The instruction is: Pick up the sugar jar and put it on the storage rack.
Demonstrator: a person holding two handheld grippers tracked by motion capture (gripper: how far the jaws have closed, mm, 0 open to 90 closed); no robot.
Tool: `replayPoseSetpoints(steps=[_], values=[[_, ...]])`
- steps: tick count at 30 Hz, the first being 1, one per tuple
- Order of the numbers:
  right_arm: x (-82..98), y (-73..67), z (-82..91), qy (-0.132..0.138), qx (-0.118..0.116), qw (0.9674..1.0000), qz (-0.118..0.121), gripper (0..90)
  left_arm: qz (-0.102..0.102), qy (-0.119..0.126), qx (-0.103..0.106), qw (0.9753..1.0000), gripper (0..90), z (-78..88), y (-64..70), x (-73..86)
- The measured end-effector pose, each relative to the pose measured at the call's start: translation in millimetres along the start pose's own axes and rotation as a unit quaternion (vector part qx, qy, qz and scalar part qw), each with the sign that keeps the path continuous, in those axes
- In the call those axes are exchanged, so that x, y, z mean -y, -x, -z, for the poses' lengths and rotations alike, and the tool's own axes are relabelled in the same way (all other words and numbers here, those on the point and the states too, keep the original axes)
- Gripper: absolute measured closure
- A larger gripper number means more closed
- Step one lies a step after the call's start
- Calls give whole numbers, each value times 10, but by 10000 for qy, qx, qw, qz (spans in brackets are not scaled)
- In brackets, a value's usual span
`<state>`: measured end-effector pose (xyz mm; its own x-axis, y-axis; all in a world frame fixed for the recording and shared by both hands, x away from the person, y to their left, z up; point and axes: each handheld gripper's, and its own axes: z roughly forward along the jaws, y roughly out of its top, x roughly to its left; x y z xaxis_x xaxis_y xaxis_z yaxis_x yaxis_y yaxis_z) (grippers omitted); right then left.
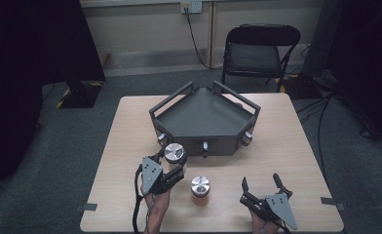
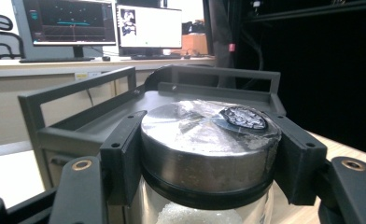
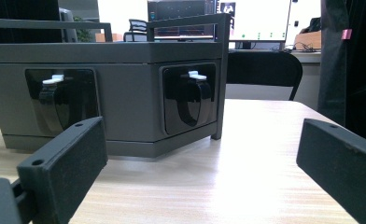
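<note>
**One jar lifted toward the tray, one left on the table**

Pale wooden table [image 1: 286,146] and grey carpet were seen from the high view, with a black folding chair [image 1: 257,48] behind. A dark grey angular tray with rail handles [image 1: 179,122] stood at the table's middle, its floor bare. Just in front of its near left corner, a glass jar with a shiny steel lid [image 1: 175,152] was held in the left gripper [image 1: 172,163]. A second steel-lidded jar with brownish contents [image 1: 200,187] stood on the table nearer the person, between the two grippers. The right gripper [image 1: 262,183] rested near the table's front edge with its jaws spread and nothing between them. The work was judged barely begun: no jar had been placed in the tray.

From the left gripper view, the jaws were clamped on the held jar's lid [image 2: 209,140]; white granules [image 2: 195,215] were visible through the glass below. The tray's rail [image 2: 78,88] rose just behind.

From the right gripper view, the jaws stood wide apart and empty, facing the tray's side wall [image 3: 125,102] with its two black recessed latches [image 3: 190,95].
</note>
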<state>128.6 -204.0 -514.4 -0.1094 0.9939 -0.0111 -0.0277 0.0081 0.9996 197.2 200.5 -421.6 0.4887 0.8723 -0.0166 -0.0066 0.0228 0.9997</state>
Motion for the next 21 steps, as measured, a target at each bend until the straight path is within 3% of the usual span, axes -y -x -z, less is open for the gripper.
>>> replayPoseSetpoints(steps=[9,11,21], values=[[0,0,0,-1,-1,10000,2,9,67,47,70,9999,355,-120,-34,-231],[0,1,0,-1,-3,10000,3,9,-6,71,21,10000,355,-144,-24,-293],[-1,5,0,-3,-14,10000,7,9,186,83,28,9998,355,-300,-183,-499]])
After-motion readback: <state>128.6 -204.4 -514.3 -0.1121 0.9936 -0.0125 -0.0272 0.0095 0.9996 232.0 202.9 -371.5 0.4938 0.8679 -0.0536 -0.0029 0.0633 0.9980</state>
